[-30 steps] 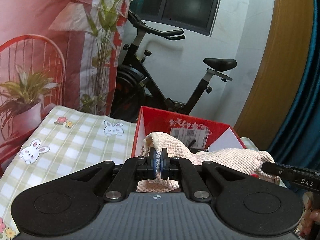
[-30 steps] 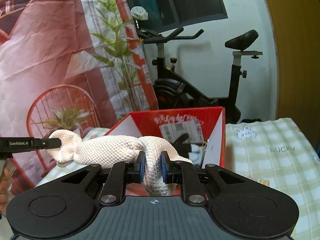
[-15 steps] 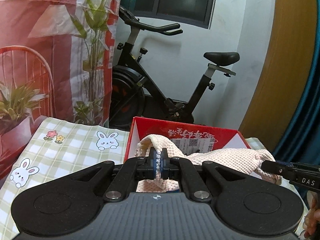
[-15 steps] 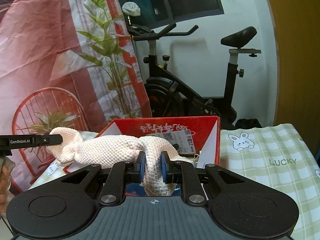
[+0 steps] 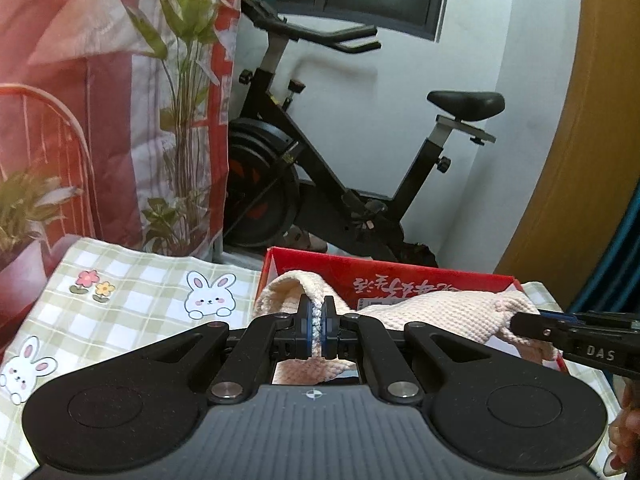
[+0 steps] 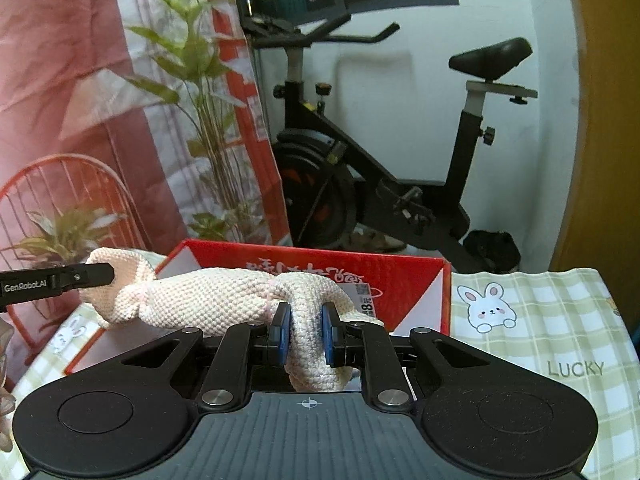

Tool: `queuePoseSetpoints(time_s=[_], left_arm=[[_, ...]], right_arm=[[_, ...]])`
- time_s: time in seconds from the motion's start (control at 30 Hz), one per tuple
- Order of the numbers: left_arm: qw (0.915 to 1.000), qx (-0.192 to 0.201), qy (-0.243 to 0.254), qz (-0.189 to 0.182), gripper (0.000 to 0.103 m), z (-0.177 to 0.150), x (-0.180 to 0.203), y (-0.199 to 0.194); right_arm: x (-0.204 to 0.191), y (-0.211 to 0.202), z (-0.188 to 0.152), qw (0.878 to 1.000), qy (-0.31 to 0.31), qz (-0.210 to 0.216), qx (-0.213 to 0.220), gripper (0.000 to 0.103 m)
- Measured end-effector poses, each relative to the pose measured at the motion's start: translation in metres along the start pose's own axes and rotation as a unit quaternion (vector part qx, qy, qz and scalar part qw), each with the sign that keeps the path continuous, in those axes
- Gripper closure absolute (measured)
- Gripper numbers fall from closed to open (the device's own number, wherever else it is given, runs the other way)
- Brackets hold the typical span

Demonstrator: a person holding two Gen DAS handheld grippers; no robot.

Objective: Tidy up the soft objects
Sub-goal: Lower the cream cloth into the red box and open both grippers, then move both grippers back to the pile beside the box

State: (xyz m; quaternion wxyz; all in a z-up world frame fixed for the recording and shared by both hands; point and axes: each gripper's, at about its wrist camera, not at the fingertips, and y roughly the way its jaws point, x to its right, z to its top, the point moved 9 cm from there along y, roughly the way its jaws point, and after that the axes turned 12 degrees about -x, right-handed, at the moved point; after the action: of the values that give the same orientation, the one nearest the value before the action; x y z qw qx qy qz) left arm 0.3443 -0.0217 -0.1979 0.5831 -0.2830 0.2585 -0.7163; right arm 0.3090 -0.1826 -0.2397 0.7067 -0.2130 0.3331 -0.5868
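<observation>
Both grippers are clamped on the cream knitted cloth (image 6: 224, 300), the left gripper (image 5: 318, 330) nearly shut on a thin edge and the right gripper (image 6: 304, 334) around a thicker bunch, stretching it left-to-right just above the red box (image 6: 408, 280) beyond

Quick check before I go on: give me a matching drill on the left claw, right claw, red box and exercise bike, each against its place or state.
Things:
1. left claw
2. right claw
3. red box
4. exercise bike

States:
A. open-topped, on the checked cloth
B. pinches a thin edge of the knitted cloth
C. stands on the floor by the white wall
D. clamps a thick bunched fold of the knitted cloth

Pairs: 1-B, 2-D, 3-A, 4-C
</observation>
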Motion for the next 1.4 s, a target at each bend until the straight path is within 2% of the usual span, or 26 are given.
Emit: queuePoseSetpoints(time_s=[0.17, 0.3, 0.43, 0.57, 0.67, 0.73, 0.77, 0.8, 0.97, 1.1, 1.13, 1.2, 1.27, 1.3, 1.37, 1.4], left_arm=[[0.9995, -0.030, -0.001, -0.012, 0.098, 0.005, 0.003, 0.024], [0.9991, -0.038, 0.004, -0.019, 0.098, 0.012, 0.006, 0.037], [0.9984, -0.047, 0.012, -0.028, 0.098, 0.017, 0.011, 0.052], [0.9964, -0.061, 0.043, -0.040, 0.097, 0.015, 0.021, 0.064], [0.9949, -0.073, 0.059, -0.038, 0.087, 0.011, 0.023, 0.070], [0.9946, -0.071, 0.071, -0.028, 0.071, 0.010, 0.024, 0.070], [0.9944, -0.068, 0.076, -0.027, 0.058, 0.009, 0.025, 0.068], [0.9944, -0.064, 0.079, -0.029, 0.052, 0.008, 0.026, 0.065], [0.9940, -0.059, 0.086, -0.034, 0.031, 0.010, 0.028, 0.053], [0.9944, -0.052, 0.086, -0.033, 0.026, 0.010, 0.027, 0.038], [0.9945, -0.051, 0.086, -0.034, 0.024, 0.009, 0.027, 0.033], [0.9948, -0.044, 0.085, -0.035, 0.011, 0.007, 0.026, 0.023], [0.9951, -0.039, 0.082, -0.038, 0.003, 0.004, 0.025, 0.012], [0.9954, -0.039, 0.079, -0.039, 0.001, 0.002, 0.024, 0.006], [0.9957, -0.042, 0.072, -0.041, 0.000, -0.001, 0.023, -0.002], [0.9959, -0.042, 0.069, -0.041, 0.000, -0.003, 0.022, -0.008]], right_arm=[[-0.003, 0.030, 0.012, 0.999, -0.001, -0.009, -0.034, 0.088], [0.004, 0.050, 0.016, 0.998, 0.016, -0.020, -0.063, 0.088], [0.017, 0.057, 0.016, 0.997, 0.028, -0.044, -0.064, 0.088], [0.027, 0.065, 0.013, 0.995, 0.030, -0.058, -0.070, 0.086], [0.030, 0.070, 0.011, 0.995, 0.034, -0.061, -0.076, 0.082], [0.029, 0.069, 0.013, 0.995, 0.031, -0.063, -0.073, 0.079], [0.027, 0.067, 0.013, 0.995, 0.025, -0.066, -0.070, 0.077], [0.026, 0.066, 0.013, 0.995, 0.021, -0.067, -0.068, 0.077], [0.018, 0.054, 0.012, 0.996, 0.017, -0.059, -0.064, 0.076], [0.011, 0.040, 0.009, 0.996, 0.008, -0.059, -0.060, 0.071], [0.009, 0.035, 0.008, 0.996, 0.005, -0.060, -0.059, 0.068], [0.007, 0.027, 0.006, 0.996, 0.006, -0.062, -0.057, 0.058], [0.005, 0.016, 0.003, 0.997, 0.012, -0.064, -0.050, 0.040], [0.003, 0.010, 0.001, 0.997, 0.015, -0.061, -0.046, 0.035], [0.000, 0.000, -0.002, 0.997, 0.017, -0.058, -0.040, 0.017], [-0.002, -0.006, -0.004, 0.998, 0.017, -0.057, -0.036, 0.013]])
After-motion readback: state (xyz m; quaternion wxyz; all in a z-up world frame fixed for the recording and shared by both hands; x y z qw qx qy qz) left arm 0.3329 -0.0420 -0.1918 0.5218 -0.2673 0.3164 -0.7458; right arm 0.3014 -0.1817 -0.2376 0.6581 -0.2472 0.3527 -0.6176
